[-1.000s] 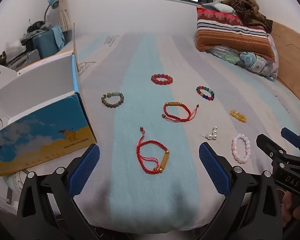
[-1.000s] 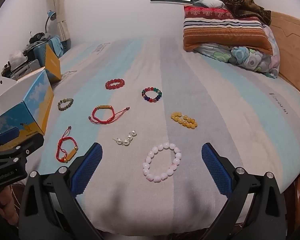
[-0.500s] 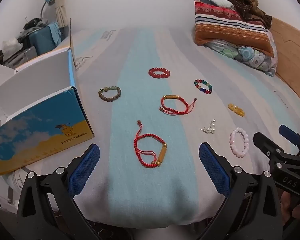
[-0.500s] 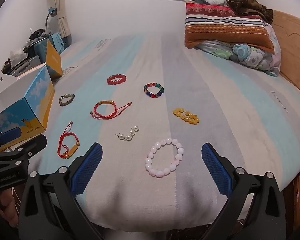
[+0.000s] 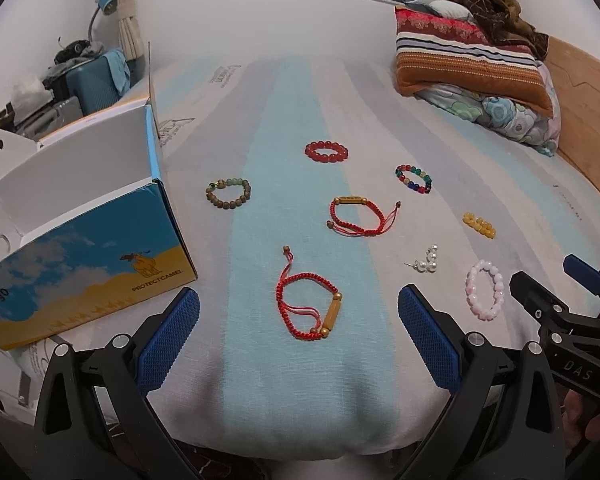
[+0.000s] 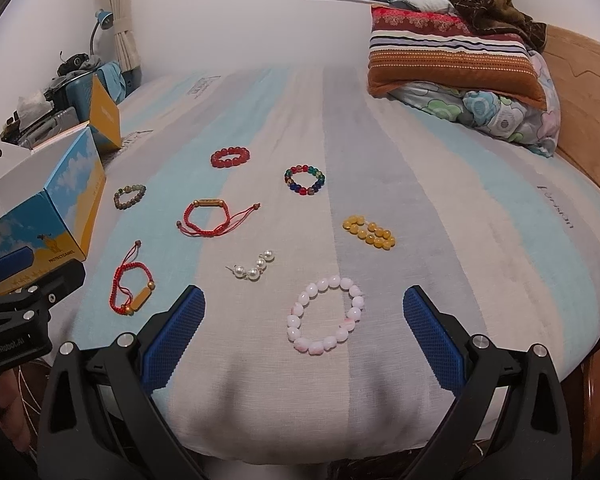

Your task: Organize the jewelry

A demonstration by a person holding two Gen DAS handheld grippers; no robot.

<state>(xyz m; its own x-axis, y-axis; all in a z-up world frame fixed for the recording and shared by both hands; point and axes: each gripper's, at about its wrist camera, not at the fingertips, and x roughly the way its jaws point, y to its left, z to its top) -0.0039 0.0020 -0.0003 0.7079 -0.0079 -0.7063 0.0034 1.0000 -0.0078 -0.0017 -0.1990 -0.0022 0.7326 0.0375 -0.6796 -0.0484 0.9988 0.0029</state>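
Several bracelets lie spread on the striped bed. A red cord bracelet with a gold tube [image 5: 308, 308] [image 6: 133, 289] lies just ahead of my open, empty left gripper [image 5: 299, 328]. A pink bead bracelet [image 6: 325, 314] [image 5: 485, 289] lies just ahead of my open, empty right gripper [image 6: 304, 330]. Farther off lie a second red cord bracelet [image 5: 358, 216], a pearl strand [image 6: 255, 267], yellow beads [image 6: 369, 231], a multicolour bead bracelet [image 6: 305, 180], a red bead bracelet [image 5: 326, 151] and a brown-green bead bracelet [image 5: 228, 193]. An open blue and yellow box [image 5: 80, 240] stands at the left.
Stacked pillows and a blanket [image 6: 460, 60] lie at the far right by the wooden headboard [image 6: 580, 92]. Clutter, a suitcase and a lamp [image 5: 80, 76] stand beyond the box. The bed's near edge [image 6: 300, 440] drops off just below both grippers.
Both grippers have lifted and pulled back slightly, so the bed and bracelets sit a little farther away in view. Both stay open. No bracelet has moved.
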